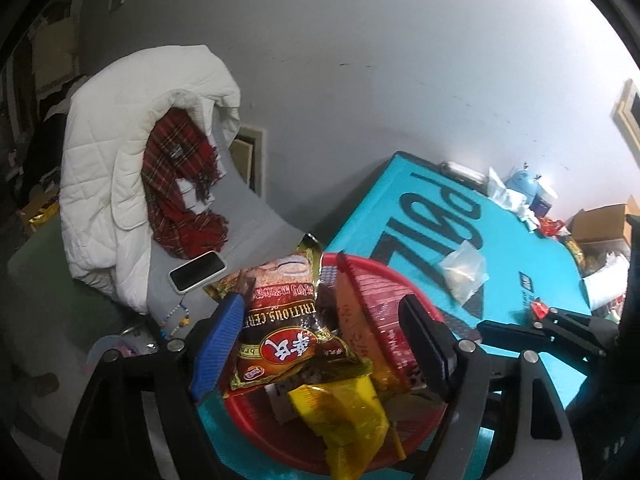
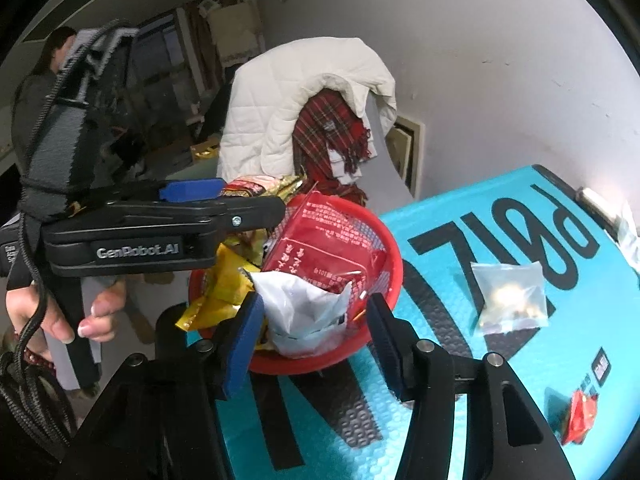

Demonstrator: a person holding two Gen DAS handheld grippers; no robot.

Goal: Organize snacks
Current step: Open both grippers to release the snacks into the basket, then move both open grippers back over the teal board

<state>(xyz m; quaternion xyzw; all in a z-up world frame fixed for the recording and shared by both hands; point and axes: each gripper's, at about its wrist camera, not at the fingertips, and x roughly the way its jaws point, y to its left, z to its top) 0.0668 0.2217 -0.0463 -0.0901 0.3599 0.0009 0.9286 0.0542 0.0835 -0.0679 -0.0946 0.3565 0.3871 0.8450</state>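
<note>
I see a turquoise worktop [image 1: 420, 216] with big black lettering set against a plain grey wall, and the red basket [image 2: 394, 268] sits at the worktop's near corner; I take that basket as my landmark. Behind the basket stands a chair draped with a white quilted coat [image 1: 120, 128] and a red plaid scarf [image 1: 176, 168], with a phone [image 1: 197, 271] lying on the seat just beyond the rim. My left claw [image 1: 320, 344] hangs over the basket with its jaws apart, straddling a brown cereal packet [image 1: 280, 320] that tops the pile without pinching it; a yellow wrapper [image 1: 344, 416] lies at the basket's near edge and a red packet [image 1: 380, 308] leans on its right side. My right claw [image 2: 312, 344] also stands open, low at the basket's near rim, with a crumpled white bag [image 2: 304, 312] between its fingers but not gripped. To the right of the basket a clear pouch [image 2: 510, 298] rests on the worktop, and further right a small red sachet [image 2: 582, 416]. Only the right wrist view shows the left claw from the side, the hand [image 2: 60, 312] on its grip and the dim room behind; only the left wrist view shows the cluttered boxes [image 1: 600, 220] at the worktop's far end.
</note>
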